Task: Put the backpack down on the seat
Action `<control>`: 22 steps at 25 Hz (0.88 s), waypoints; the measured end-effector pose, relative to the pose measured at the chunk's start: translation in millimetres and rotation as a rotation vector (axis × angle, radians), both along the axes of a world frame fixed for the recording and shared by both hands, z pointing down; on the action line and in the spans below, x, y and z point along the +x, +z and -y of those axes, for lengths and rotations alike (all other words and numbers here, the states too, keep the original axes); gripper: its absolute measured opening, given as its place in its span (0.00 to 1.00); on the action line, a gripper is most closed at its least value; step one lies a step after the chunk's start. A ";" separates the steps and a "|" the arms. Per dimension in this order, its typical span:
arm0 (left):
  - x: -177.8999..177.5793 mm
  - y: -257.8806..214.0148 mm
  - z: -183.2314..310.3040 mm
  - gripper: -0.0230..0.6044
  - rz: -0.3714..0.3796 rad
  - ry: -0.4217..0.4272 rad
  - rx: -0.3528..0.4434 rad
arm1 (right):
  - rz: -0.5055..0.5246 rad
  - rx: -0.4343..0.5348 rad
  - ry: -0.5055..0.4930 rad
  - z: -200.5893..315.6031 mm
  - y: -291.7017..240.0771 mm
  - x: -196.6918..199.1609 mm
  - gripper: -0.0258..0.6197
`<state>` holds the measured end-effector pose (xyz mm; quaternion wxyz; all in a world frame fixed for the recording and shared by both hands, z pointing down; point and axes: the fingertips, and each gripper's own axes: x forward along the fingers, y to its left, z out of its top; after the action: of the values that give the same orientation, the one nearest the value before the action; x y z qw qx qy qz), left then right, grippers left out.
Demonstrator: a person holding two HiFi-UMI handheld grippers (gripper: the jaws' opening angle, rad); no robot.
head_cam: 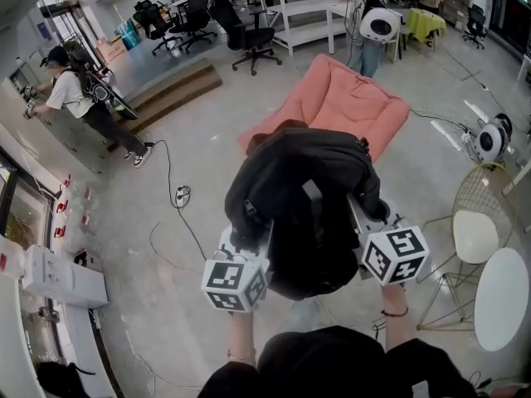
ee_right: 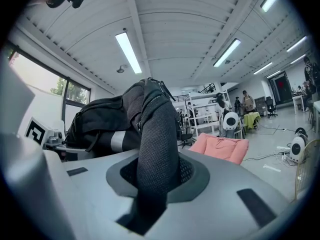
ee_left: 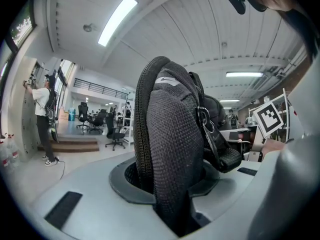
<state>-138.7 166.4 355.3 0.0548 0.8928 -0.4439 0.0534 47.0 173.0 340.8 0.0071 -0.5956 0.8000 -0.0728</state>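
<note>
A black backpack (head_cam: 303, 181) of woven fabric hangs in the air, carried by two hand-held grippers, seen from above. It slumps in soft rounded folds over a smooth grey concrete floor (head_cam: 191, 123). Just behind it, partly covered by its top edge, lies the seat (head_cam: 348, 98), a padded salmon-pink floor cushion with a raised, puffy rim.

The left gripper (ee_left: 175, 204) is clamped on a thick shoulder strap (ee_left: 172, 134) of coarse black mesh, edged by a zip, which arches up out of its smooth grey jaws. The right gripper (ee_right: 150, 184) pinches the other mesh strap (ee_right: 157, 134) in the same way, with the bag's bulk and a grey reflective band beside it.

To the right stand a round white table (head_cam: 502, 297) and a gold wire chair (head_cam: 481, 214) with a white pad.
</note>
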 end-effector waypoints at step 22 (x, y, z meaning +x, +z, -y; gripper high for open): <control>-17.4 -3.5 158.6 0.24 0.007 0.048 0.027 | 0.019 0.014 0.054 150.3 -5.9 -17.0 0.16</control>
<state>-156.1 7.8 351.8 0.0400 0.9036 -0.4233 0.0517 30.1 22.7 334.9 0.0211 -0.6163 0.7839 -0.0727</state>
